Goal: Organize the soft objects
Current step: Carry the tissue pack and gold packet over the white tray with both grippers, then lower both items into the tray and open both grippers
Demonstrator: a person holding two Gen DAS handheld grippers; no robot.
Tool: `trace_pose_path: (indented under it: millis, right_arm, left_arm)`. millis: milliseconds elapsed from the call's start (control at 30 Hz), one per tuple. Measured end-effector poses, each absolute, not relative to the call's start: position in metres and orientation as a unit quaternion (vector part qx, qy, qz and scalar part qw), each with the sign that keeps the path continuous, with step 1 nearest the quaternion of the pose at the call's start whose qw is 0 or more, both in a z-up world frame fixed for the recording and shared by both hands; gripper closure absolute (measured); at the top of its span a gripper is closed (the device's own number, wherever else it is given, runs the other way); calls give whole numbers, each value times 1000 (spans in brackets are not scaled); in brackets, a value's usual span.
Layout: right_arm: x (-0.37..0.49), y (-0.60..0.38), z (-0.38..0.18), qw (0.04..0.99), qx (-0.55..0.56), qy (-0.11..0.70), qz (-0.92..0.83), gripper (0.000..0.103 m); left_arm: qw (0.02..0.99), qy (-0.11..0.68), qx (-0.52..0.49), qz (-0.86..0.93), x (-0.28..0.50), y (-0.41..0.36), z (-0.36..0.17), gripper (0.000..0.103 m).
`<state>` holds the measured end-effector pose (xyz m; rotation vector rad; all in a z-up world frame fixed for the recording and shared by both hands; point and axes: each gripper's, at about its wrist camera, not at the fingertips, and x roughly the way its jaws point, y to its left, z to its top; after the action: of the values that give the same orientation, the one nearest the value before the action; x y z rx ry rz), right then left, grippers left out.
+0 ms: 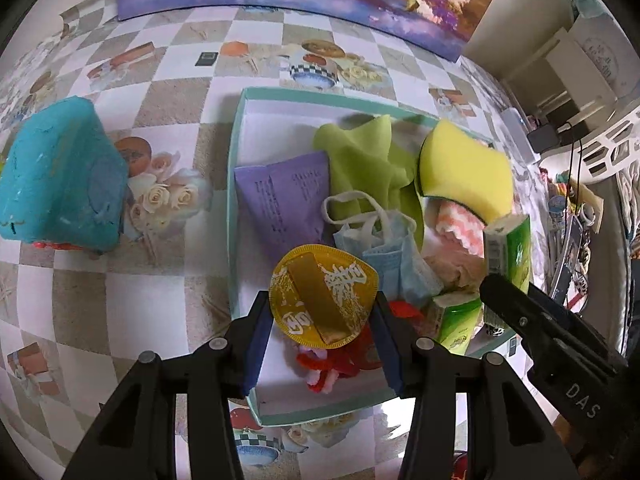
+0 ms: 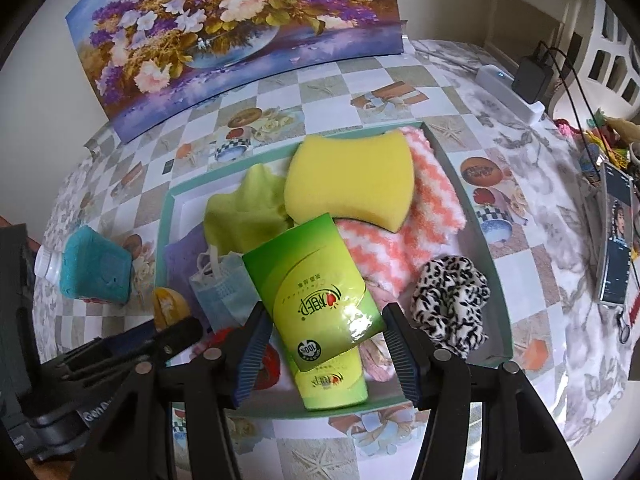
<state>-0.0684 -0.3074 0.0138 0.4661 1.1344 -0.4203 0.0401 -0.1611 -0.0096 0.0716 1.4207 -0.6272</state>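
We hold a round gold pouch (image 1: 323,295) printed with white Chinese characters between the blue pads of the left gripper (image 1: 320,328); its jaws are partly closed and press on the pouch's two edges, over the near end of the teal box (image 1: 236,148). In the right gripper (image 2: 326,338) we hold a green tissue pack (image 2: 316,300), clamped at its sides; its label, seen upside down, carries "100%" in a round badge and Chinese lettering we cannot read. A second green pack (image 2: 334,386) lies just beneath it in the box. On the right gripper's body, seen from the left wrist, we read "DAS".

The box also holds a yellow sponge (image 2: 352,178), an orange-and-white fuzzy cloth (image 2: 424,216), a lime cloth (image 2: 244,212), a blue face mask (image 2: 224,292), a purple printed packet (image 1: 284,196), a leopard-print scrunchie (image 2: 450,300) and something red and fluffy (image 1: 332,364).

Outside it, on the checked tablecloth (image 1: 132,304), sits a teal block (image 1: 60,176). A flower painting (image 2: 224,28) leans behind.
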Motion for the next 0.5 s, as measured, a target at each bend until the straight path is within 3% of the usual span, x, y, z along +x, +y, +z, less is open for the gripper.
trace_pose_path:
  millis: [500]
  right_arm:
    - [-61, -307, 9, 799, 220, 527, -187, 43]
  left_arm:
    - [702, 657, 41, -273, 45, -172, -28, 53]
